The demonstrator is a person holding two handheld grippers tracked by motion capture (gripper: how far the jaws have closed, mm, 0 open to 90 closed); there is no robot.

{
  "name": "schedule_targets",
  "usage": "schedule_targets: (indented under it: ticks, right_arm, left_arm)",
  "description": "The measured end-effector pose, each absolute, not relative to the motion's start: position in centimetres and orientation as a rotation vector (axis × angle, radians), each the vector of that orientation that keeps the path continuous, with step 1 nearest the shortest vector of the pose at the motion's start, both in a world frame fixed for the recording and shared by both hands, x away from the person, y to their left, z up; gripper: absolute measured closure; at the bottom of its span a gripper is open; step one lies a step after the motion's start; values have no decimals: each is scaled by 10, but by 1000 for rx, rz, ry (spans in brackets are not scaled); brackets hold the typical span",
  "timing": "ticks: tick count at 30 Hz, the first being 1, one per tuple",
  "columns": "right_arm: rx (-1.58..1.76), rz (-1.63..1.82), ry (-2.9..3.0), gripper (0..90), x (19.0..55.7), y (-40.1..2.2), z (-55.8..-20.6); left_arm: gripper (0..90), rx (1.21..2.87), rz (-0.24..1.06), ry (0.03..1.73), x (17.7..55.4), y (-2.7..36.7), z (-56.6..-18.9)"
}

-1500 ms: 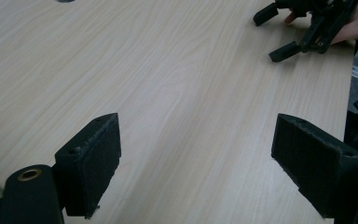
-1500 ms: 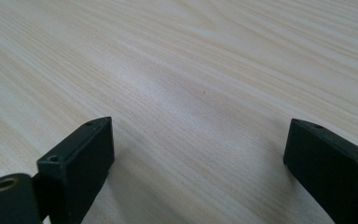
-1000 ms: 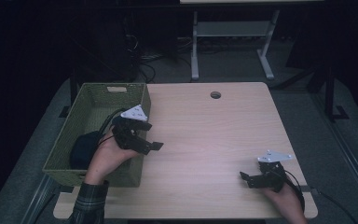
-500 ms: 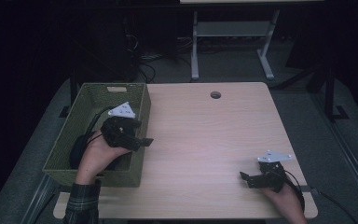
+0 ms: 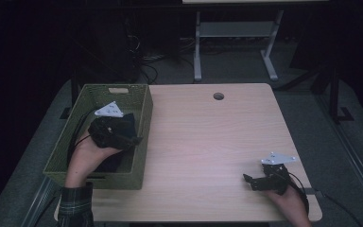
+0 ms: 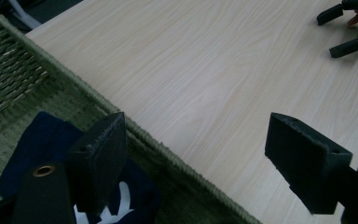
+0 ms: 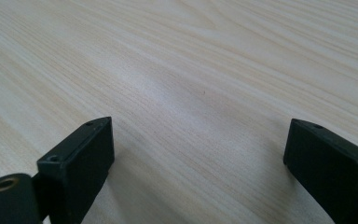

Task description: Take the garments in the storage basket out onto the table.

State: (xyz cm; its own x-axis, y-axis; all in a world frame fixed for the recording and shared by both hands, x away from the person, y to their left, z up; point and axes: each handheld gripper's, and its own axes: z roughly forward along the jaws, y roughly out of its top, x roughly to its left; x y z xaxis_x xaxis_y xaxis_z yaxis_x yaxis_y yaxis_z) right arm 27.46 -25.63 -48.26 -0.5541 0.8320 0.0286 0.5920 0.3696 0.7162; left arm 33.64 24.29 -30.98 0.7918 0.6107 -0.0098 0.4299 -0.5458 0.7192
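Observation:
A green woven basket point(image 5: 118, 90) stands on the left of the wooden table point(image 5: 208, 142). Inside it lies a dark blue cloth point(image 6: 42, 140) with white print. My left gripper point(image 5: 131, 140) hovers over the basket's right side, above the cloth point(image 5: 127, 122). In the left gripper view its jaws point(image 6: 200, 158) stand wide apart across the basket rim point(image 6: 168, 154) with nothing between them; they have just been closing a little. My right gripper point(image 5: 249, 181) rests low near the table's front right, open point(image 7: 198, 163) over bare wood.
A round cable hole point(image 5: 218, 96) sits in the table's far edge. Beyond the table stand a metal frame point(image 5: 236, 42) and loose cables on the dark floor. The right gripper point(image 6: 345, 28) shows far off in the left gripper view.
My left gripper has moved left, from the basket's right wall to over the basket's inside. The right gripper has stayed put.

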Motion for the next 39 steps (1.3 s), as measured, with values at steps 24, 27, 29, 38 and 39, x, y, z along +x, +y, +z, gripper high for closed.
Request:
schedule_targets:
  ticks: [24, 27, 29, 38, 39]
  right_arm:
    - [1248, 990, 2298, 81, 275, -256, -483]
    - [1248, 990, 2298, 82, 275, -256, -483]
    - [1248, 990, 2298, 81, 275, -256, -483]
    - [1249, 990, 2298, 81, 275, -256, -483]
    - [1248, 990, 2298, 82, 275, -256, -483]
  left_arm:
    - [205, 2285, 327, 846, 343, 275, -323]
    - [205, 2291, 323, 858, 344, 277, -325]
    - [205, 2293, 320, 865, 345, 279, -326]
    - [205, 2304, 318, 880, 349, 285, -333]
    - [205, 2308, 316, 883, 349, 285, -334]
